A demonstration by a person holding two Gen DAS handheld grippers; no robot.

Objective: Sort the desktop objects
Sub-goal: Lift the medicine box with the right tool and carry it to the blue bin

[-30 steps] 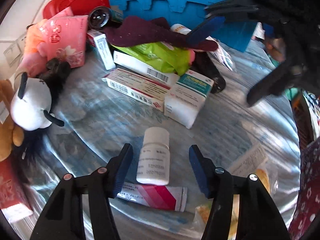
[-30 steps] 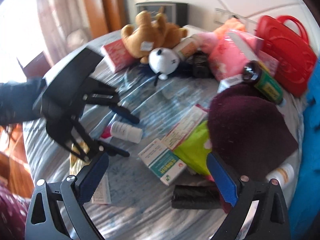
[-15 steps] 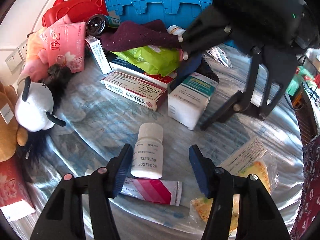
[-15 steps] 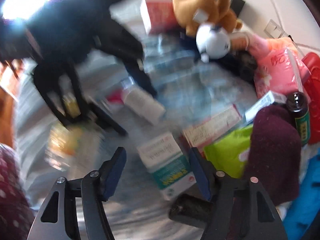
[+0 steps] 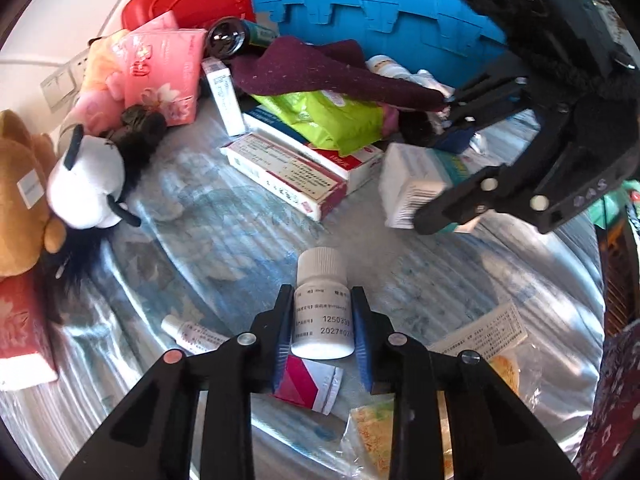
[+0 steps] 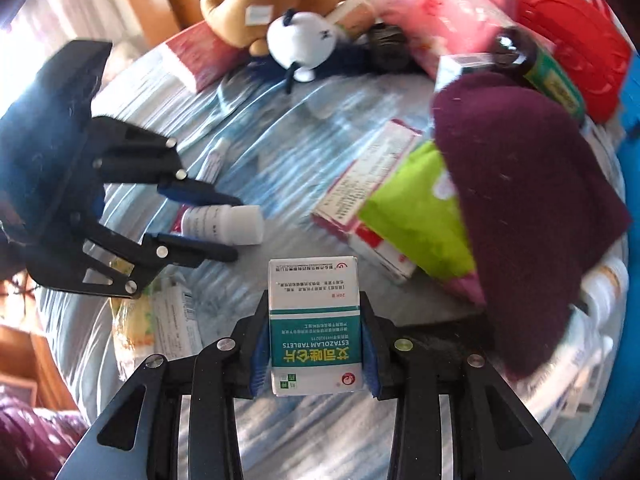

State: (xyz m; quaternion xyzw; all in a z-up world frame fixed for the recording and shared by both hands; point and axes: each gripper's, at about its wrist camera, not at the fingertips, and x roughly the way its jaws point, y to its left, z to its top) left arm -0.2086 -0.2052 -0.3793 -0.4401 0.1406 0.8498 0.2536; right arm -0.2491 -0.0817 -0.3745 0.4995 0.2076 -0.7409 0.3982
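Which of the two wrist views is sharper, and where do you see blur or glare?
Left wrist view: sharp, the digits on the white bottle in the left gripper readable; sunlight glares off the striped table cover. Right wrist view: the green-and-white box is crisp, but the maroon cloth and plush toys smear with motion blur.

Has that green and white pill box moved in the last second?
Yes. The green and white box has left its spot beside the lime-green packet and now sits clamped in the right gripper.

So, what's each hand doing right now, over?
Left tool shut on white pill bottle. Right tool shut on green-and-white tablet box. Clutter all around, none blocking.
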